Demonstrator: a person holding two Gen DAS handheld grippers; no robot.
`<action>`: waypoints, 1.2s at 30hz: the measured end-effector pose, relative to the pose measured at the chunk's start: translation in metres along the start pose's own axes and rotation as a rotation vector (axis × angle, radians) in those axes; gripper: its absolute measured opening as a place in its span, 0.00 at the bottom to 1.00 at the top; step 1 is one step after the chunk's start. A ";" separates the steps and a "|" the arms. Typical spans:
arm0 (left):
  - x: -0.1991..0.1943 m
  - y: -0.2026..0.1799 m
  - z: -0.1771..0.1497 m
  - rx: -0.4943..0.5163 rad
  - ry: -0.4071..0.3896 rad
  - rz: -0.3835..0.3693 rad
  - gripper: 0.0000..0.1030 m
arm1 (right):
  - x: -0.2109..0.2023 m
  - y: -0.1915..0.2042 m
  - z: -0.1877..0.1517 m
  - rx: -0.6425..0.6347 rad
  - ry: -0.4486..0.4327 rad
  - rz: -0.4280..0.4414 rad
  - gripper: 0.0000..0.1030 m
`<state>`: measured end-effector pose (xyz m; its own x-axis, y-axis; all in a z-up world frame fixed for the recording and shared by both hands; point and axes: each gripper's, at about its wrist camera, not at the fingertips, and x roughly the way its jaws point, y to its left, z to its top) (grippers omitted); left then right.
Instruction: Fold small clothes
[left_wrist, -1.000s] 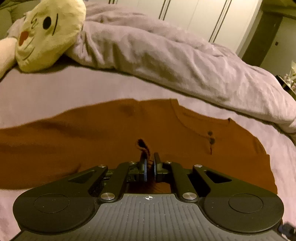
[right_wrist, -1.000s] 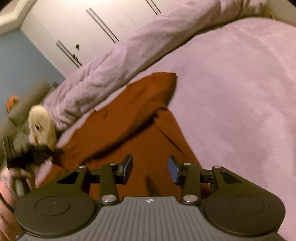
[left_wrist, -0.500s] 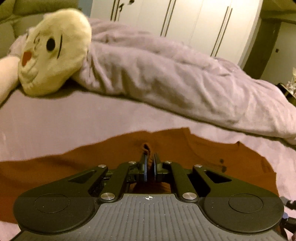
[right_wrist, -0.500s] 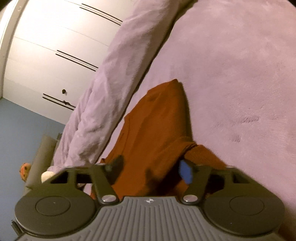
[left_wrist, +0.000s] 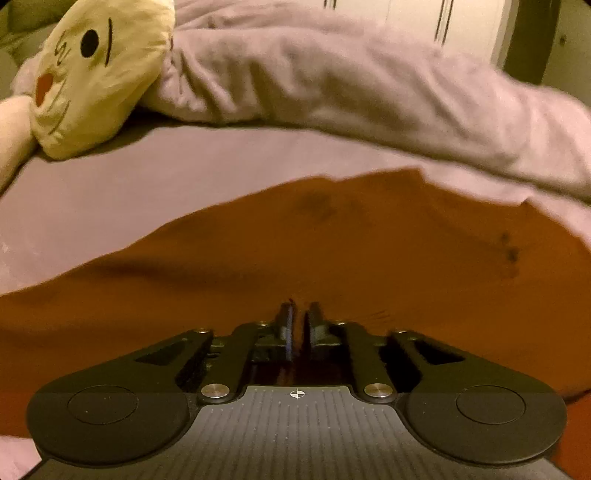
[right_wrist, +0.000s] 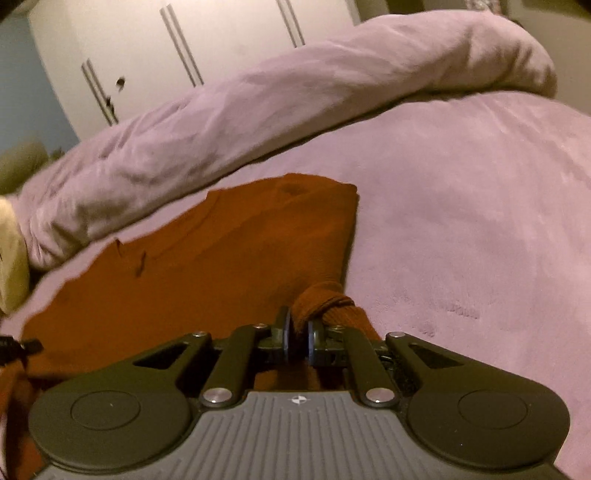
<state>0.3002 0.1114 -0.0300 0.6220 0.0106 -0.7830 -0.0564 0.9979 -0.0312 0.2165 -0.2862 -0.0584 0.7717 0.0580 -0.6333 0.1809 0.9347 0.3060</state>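
A rust-orange shirt (left_wrist: 332, 251) lies spread on the lilac bed sheet (left_wrist: 147, 177). My left gripper (left_wrist: 298, 314) hangs low over the shirt's near part. Its jaws are opening, with a narrow gap between the fingers and only dark red cloth showing low in that gap. In the right wrist view the shirt (right_wrist: 221, 258) stretches away to the left. My right gripper (right_wrist: 300, 325) is shut on a bunched fold of the shirt's right edge, and the cloth bulges out just above the pads.
A rumpled lilac duvet (left_wrist: 332, 81) (right_wrist: 258, 110) runs along the far side of the shirt. A cream plush toy (left_wrist: 96, 74) with a stitched face lies at its left end. White wardrobe doors (right_wrist: 147, 55) stand behind. Bare sheet (right_wrist: 461, 221) spreads to the right.
The left gripper sank toward the shirt, and the cloth nub that stuck up above its fingers is gone. The right gripper's jaws, open before, closed on a fold at the shirt's right edge.
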 end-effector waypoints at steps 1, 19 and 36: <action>-0.001 0.001 0.000 0.000 -0.008 0.010 0.25 | 0.000 0.002 -0.001 -0.032 0.001 -0.003 0.06; -0.063 0.063 -0.049 -0.218 -0.011 -0.052 0.54 | -0.037 0.055 -0.006 -0.241 -0.038 -0.009 0.24; -0.100 0.240 -0.109 -0.840 -0.082 0.098 0.63 | -0.036 0.042 -0.021 -0.225 0.043 -0.086 0.20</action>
<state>0.1393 0.3428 -0.0272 0.6371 0.1312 -0.7595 -0.6536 0.6142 -0.4422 0.1836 -0.2412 -0.0378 0.7318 -0.0147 -0.6814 0.1008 0.9911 0.0868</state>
